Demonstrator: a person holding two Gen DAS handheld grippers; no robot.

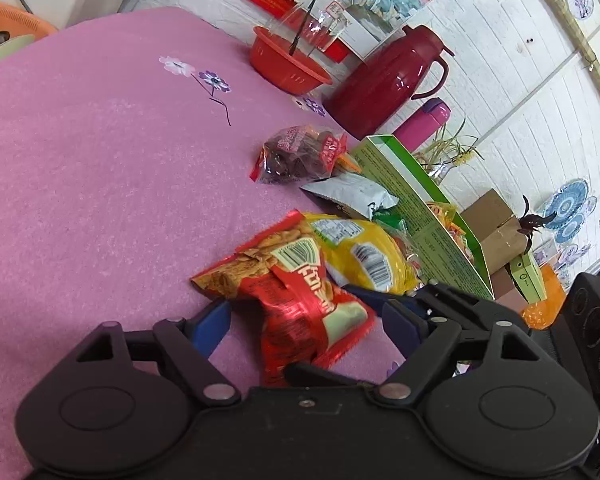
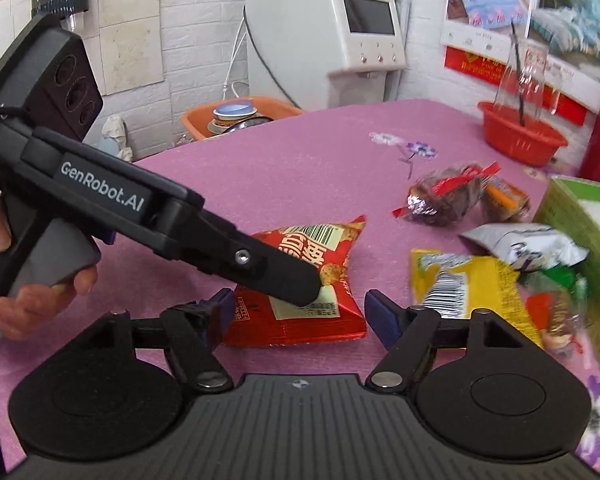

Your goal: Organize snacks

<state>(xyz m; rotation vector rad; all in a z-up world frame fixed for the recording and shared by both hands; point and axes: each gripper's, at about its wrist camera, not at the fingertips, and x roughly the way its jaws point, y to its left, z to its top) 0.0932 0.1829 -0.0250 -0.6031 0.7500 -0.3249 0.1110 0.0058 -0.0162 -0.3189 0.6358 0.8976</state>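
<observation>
Pink cloth covers the counter point(image 1: 100, 160), where both the left tool point(image 1: 304, 320) and right tool point(image 2: 300, 308) stand wide around the red snack bag point(image 1: 300, 300), gripping nothing. I'd close 1 tool squarely on the bag's crimped edge, then carry it toward the green box point(image 1: 420, 208) beyond the yellow bag point(image 1: 364, 256); a white brick wall point(image 1: 520, 80) lies farthest.

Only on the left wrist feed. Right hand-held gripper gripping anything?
Observer: No. The right hand-held gripper is open; the crinkled red foil snack packet lies between its fingers, unpinched.
Operator: Where does my left one sit from that side?
Observer: The left hand-held gripper has its tip over that packet's middle; contact unclear.
Operator: What's in the background?
Observer: A white plastic appliance with a dark screen stands at the far side.
</observation>
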